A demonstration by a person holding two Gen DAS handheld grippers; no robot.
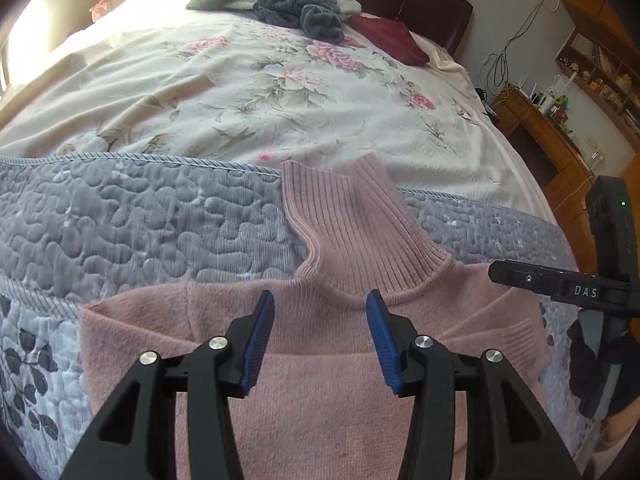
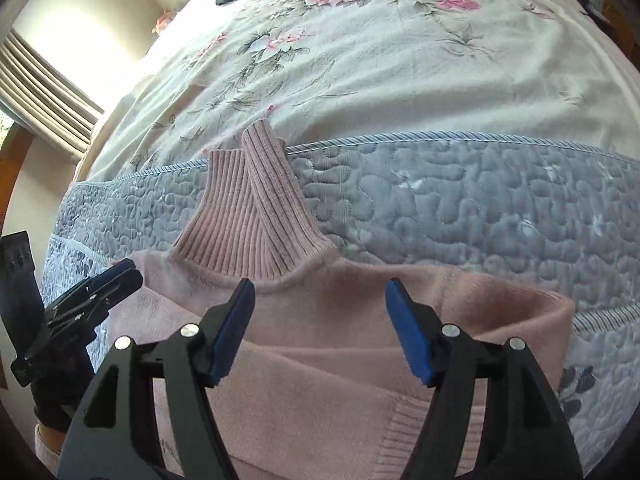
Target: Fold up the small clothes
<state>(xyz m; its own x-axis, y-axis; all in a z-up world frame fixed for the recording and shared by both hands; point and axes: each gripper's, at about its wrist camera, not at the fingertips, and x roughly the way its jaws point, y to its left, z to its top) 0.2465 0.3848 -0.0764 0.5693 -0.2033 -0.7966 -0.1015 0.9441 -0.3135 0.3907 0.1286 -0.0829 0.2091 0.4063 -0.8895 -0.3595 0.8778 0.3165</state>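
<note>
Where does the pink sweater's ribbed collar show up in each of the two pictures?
Left wrist view: the ribbed collar sits centre, just beyond the open jaws.
Right wrist view: the ribbed collar sits left of centre, above the left blue pad.
Shared landmark: the blue quilt's corded edge beside the collar's top.

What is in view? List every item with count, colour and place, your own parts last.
sweater: one, pink, partly folded on the grey quilt, ribbed collar pointing up the bed.
quilt: one, grey-blue, across the near end of the bed.
bedspread: one, cream with pink flowers, beyond the quilt.
pile of clothes: one, grey and white, at the far end of the bed.
red cloth: one, dark red, right of the pile.
desk: one, wooden, right of the bed.
left gripper: black, blue fingers open above the sweater.
right gripper: same, open.
</note>
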